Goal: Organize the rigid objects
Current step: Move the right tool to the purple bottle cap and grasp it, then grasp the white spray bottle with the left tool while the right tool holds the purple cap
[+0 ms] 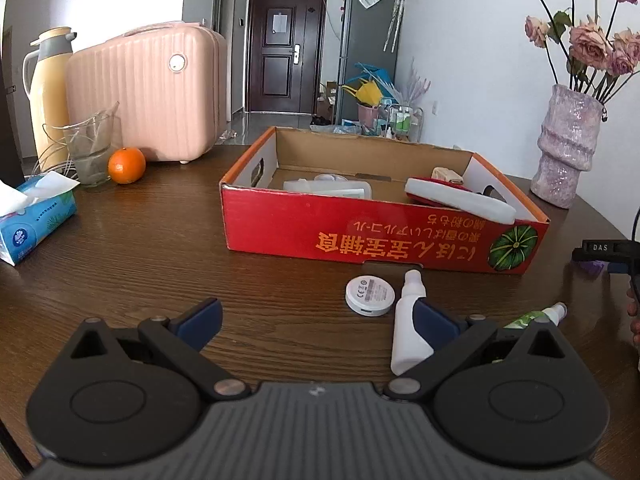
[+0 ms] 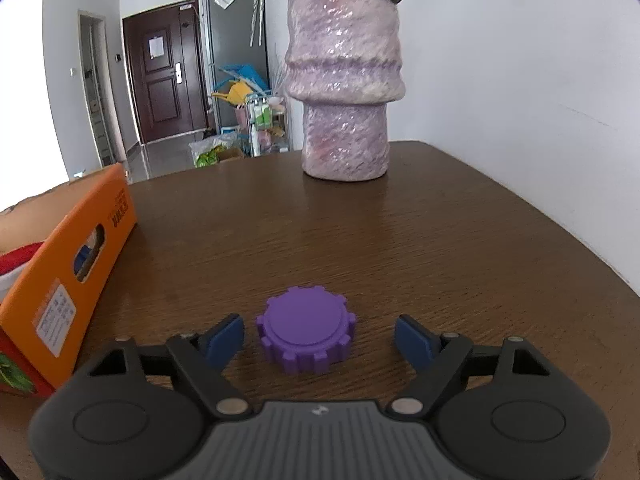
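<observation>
Red cardboard box taken as landmark on the wooden table. Already inside it: a flat white case at the left, a white-and-red item leaning at the right, presumably sorted in as part of the tidying. Still outside, just before the box's near wall: a round white puck, a white bottle lying on its side, a green-labelled bottle further right. Judged to be awaiting collection.

To the right of the box, well short of the purple vase: a purple toothed cap, flat on the table, standing apart from the box's orange end wall.

Right gripper: partly open, straddling the purple toothed cap, a clear gap on each side, blue pads not touching it. Nothing gripped yet. Positioned, by judgement, for a pinch across the cap's toothed rim; the flat lie and ridged edge should give firm purchase.

Left gripper: wide open, empty, poised over bare table before the box. Right-hand pad overlapping the white bottle in view; contact not determinable.
</observation>
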`<state>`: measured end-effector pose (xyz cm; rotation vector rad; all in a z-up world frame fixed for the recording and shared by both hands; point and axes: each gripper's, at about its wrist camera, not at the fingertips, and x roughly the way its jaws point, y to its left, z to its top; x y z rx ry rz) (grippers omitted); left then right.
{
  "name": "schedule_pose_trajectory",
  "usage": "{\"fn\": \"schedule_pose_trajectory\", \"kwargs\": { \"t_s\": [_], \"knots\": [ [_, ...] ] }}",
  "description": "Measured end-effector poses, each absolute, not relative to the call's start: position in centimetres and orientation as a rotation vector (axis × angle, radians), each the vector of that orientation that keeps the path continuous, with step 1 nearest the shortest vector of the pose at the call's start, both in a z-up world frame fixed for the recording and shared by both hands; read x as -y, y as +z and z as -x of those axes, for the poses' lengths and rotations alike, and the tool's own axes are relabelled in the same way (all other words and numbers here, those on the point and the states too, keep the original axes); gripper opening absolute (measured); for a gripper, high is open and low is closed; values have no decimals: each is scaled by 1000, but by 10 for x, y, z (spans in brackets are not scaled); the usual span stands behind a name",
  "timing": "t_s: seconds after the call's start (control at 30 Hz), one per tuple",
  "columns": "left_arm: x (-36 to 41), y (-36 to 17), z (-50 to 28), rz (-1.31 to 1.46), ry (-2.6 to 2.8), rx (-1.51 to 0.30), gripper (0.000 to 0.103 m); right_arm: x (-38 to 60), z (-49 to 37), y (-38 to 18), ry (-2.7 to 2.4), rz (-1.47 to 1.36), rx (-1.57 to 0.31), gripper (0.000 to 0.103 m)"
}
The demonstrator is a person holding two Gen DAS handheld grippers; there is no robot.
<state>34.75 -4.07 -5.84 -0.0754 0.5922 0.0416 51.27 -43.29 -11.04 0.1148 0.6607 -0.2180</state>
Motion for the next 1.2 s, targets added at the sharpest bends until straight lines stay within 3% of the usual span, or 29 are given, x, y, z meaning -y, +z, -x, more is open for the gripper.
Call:
{"fn": "schedule_pose_trajectory", "kwargs": {
  "t_s": [0.1,0.23,1.2],
  "knots": [
    [43,-60,-349,66,41,-599,103,430,-516,-110,-213,-92,-664,71],
    [44,-62,-350,64,41,-601,103,426,-517,-109,-198,-68,-657,54],
    [37,-58,-347,96,23,-589,103,367,-402,-68,-150,-84,-390,53]
  ]
}}
